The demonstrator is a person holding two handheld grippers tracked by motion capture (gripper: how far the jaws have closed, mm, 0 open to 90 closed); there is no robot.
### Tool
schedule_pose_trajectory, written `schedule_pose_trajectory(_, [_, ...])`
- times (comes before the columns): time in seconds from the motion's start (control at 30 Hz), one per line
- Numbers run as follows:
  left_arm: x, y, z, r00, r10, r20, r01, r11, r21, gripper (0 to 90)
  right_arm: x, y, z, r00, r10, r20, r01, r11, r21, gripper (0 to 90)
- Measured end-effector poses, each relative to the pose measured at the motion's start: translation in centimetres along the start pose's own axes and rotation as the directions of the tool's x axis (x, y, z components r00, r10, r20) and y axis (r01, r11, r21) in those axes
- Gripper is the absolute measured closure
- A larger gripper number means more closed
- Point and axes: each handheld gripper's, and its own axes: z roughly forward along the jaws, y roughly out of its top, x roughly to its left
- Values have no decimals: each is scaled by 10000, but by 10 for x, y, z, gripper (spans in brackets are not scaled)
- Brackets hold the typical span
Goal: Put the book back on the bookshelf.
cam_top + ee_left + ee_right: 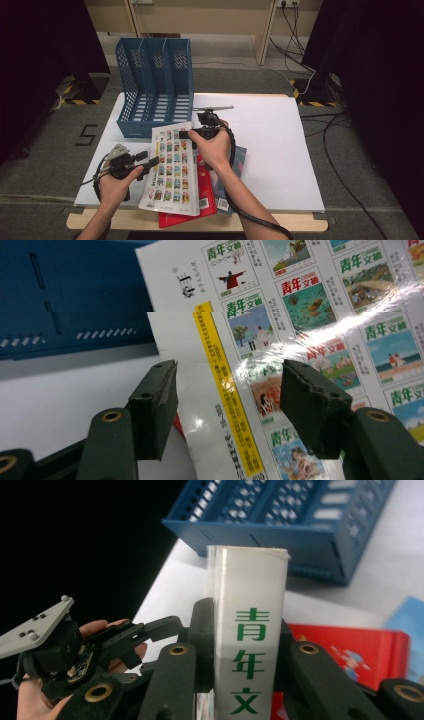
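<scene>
A blue file rack (155, 85) stood at the upper left of the white worktop (280, 150) in the high view; its three slots looked bare as far as the mesh walls let one see.

Just below the rack, at the centre of that frame, the white magazine (171, 167) with rows of small cover pictures lay tilted over a red book (206, 192) and a blue book (239, 162). The right tool (186, 134) pinched the magazine at its upper edge. The right gripper view showed the white spine with green characters (248, 625) clamped between the two black jaws, which had just been closing on it.

The left tool (150, 161) sat at the magazine's left edge, lower left of the frame. In the left gripper view its jaws stood wide apart on either side of the yellow strip (222, 385) near that edge, with gaps showing at both pads; they had just been opening.

The right half of the worktop lay bare white, giving free room there. The front edge carried the books, whose lower ends overhung it.

The right gripper view also caught the left hand (107, 645) and its tool at lower left, with the red book (350, 650) at lower right.
</scene>
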Motion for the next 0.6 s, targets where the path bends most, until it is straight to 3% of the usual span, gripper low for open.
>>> schedule_pose_trajectory(0.33, [3,12,-19,9996,-31,-264,17,9986,-530,388,28,15,5,9947,-926,-443,919,9956,-167,741])
schedule_pose_trajectory(0.6, [8,21,-34,9986,-176,-507,132,9961,-868,380,44,27,15,9886,-1316,-726,1292,9909,-367,741])
